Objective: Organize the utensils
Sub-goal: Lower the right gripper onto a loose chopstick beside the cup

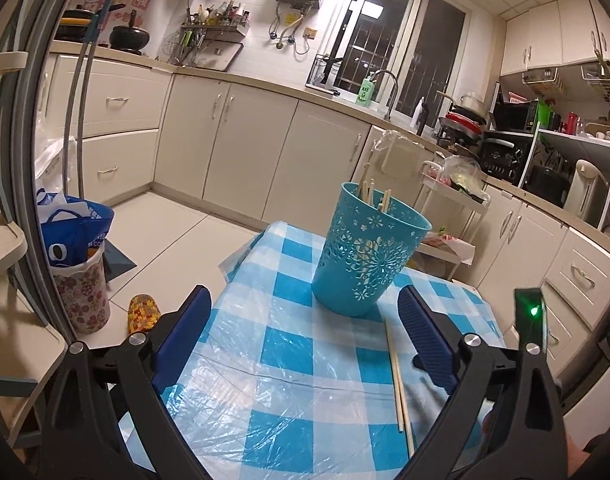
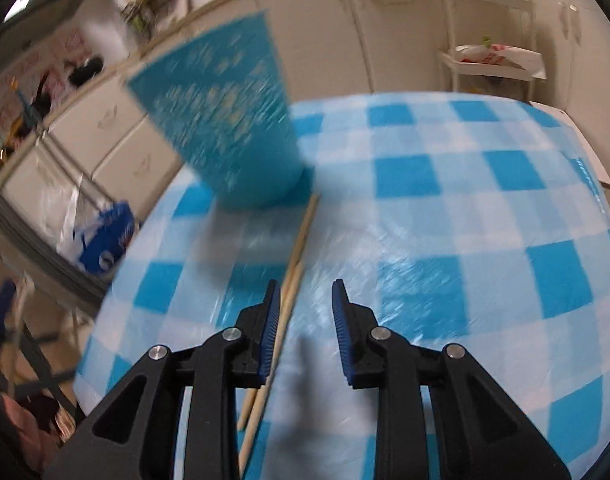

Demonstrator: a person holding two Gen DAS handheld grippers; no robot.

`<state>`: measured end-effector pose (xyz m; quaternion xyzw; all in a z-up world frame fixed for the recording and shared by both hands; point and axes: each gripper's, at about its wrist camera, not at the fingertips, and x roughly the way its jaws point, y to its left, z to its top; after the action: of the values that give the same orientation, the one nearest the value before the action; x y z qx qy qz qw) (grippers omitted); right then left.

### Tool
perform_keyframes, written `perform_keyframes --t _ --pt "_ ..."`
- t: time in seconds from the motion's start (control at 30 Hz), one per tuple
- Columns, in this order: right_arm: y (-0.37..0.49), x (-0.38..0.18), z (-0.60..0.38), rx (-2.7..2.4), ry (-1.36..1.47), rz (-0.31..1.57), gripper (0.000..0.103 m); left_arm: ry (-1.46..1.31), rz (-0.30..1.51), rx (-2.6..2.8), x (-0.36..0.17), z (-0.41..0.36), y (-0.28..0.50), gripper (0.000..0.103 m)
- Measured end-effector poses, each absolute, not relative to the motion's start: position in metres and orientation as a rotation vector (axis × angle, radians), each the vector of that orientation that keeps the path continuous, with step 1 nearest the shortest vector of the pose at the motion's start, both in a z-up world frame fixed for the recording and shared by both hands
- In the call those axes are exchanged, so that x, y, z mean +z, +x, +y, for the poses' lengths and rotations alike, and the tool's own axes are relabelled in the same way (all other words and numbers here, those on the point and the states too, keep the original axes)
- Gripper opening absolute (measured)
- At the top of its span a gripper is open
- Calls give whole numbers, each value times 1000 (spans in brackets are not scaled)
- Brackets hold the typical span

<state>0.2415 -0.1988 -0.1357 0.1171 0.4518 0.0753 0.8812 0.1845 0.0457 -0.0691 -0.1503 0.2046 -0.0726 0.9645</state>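
A teal cut-out holder [image 1: 365,248] stands on the blue-checked table [image 1: 285,360] with several wooden chopsticks [image 1: 371,194] upright in it. Two loose chopsticks [image 1: 399,380] lie on the cloth in front of it, to the right. My left gripper [image 1: 305,296] is open wide before the holder, with nothing between its fingers. In the blurred right wrist view the holder [image 2: 225,120] is ahead to the left. My right gripper [image 2: 305,284] hangs partly open just above the table [image 2: 445,220]. The loose chopsticks [image 2: 299,248] run along the inside of its left finger, unpressed.
A flowered bin [image 1: 83,292] with a blue bag [image 1: 73,232] and a patterned slipper [image 1: 145,312] sit on the floor left of the table. A white trolley [image 1: 457,196] stands behind the table's far right corner. Kitchen cabinets line the walls.
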Motion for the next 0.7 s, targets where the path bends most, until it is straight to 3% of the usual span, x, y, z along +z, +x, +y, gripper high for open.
perform_keyframes --t 0.47,0.6,0.7 --pt "202 -152 -196 137 56 971 23 -202 532 -224 -72 12 212 91" --pt "205 -152 -210 125 65 967 11 -126 606 -298 -83 -25 236 91" --pt "205 -152 -224 101 85 961 9 -49 692 -346 -99 -60 263 91"
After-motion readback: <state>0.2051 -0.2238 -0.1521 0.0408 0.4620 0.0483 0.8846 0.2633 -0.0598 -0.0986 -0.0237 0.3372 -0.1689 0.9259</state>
